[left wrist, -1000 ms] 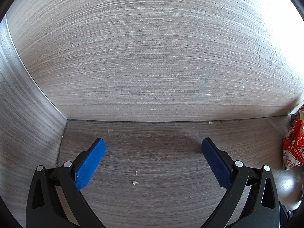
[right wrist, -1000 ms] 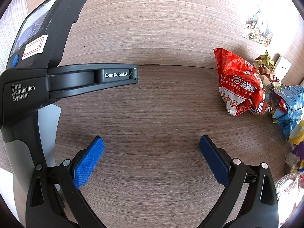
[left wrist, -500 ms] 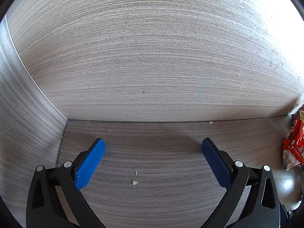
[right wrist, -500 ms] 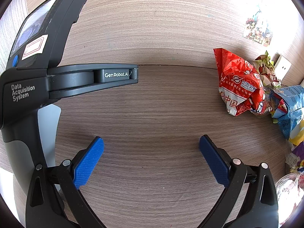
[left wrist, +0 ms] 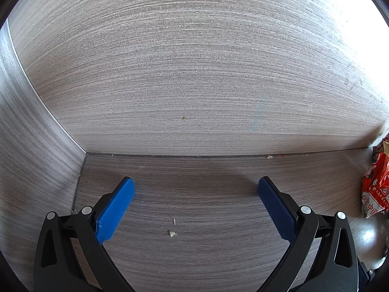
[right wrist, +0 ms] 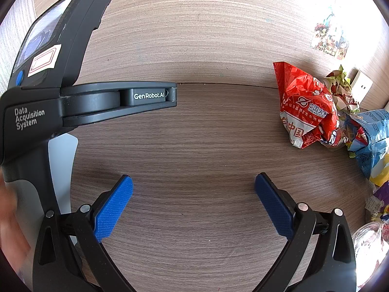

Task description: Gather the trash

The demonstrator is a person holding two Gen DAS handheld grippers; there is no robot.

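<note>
Grey-brown wood grain covers the tabletop (right wrist: 194,146) and the wall panel (left wrist: 194,60) rising behind it, and the red snack bag (right wrist: 306,107) is the mark to steer by. In the right wrist view that crumpled bag lies against the foot of the wall, well to the right of the right gripper (right wrist: 194,202), whose blue-padded jaws stand spread wide with only bare wood between them. Just right of the red bag, touching it, sit a crumpled yellow-green wrapper (right wrist: 340,85) and a blue snack bag (right wrist: 372,141); below those, at the picture's edge, lie more small wrappers and something clear that cannot be made out. Far left of the red bag the body of the left gripper (right wrist: 73,102) crosses the view, marked "GenRobot.AI". In the left wrist view the left gripper (left wrist: 195,206) is likewise spread wide and empty, facing the corner of the panels, with the red snack bag (left wrist: 374,189) at the right edge and a few crumbs (left wrist: 172,233) between the jaws
</note>
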